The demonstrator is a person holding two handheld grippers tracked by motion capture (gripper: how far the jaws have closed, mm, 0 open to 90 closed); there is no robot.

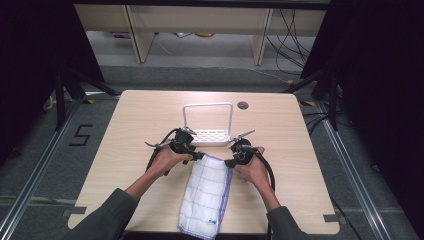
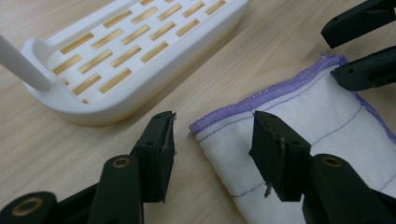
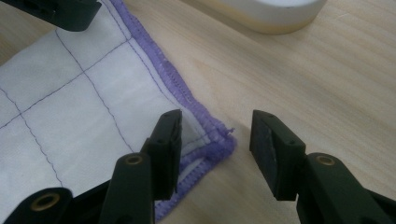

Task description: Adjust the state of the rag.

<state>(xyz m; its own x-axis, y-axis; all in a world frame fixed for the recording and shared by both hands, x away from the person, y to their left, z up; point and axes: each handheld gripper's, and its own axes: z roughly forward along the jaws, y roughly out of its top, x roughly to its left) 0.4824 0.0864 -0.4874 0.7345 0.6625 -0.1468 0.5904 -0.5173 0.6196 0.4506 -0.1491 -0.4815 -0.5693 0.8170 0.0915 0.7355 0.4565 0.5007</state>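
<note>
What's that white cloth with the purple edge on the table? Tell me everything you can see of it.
The cloth is white woven fabric with a thin grid of dark stitched lines and a purple sewn hem. It lies flat on the wooden table, folded into a long strip running from near the white rack to the table's near edge, where its end hangs slightly over. The left gripper and right gripper each straddle a far corner, jaws open, not yet pinching.

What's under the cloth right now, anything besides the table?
The folded white cloth lies flat on the wooden table, its near end hanging past the table's edge. Bare wood shows around its far corners. Whatever lies beneath is covered; no bulge suggests anything. The white rack stands apart, behind it.
</note>
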